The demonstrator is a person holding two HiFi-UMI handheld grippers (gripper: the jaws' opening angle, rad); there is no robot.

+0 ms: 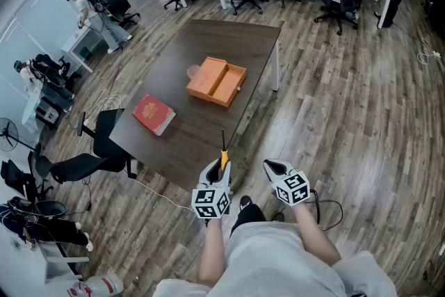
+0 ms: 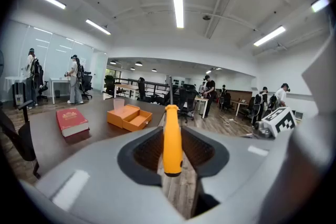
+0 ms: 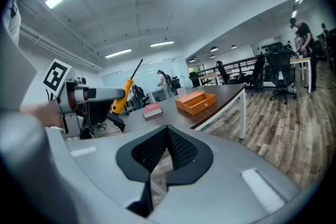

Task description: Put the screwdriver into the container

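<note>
Within left tool point(image 2: 172, 132): screwdriver point(image 2: 172, 150) (shaft upward)

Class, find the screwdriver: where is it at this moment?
In the head view the screwdriver is low centre, gripped upright in the left gripper, by the dark table's near corner and short of the orange container.

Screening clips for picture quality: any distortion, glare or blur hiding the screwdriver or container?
Head view: fisheye bending at the edges, even light, container sharp. Left gripper view: dark vignetted corners, ceiling lamp bright but not washing out, screwdriver handle crisp. Right gripper view: same curved edges, no smear.
</note>
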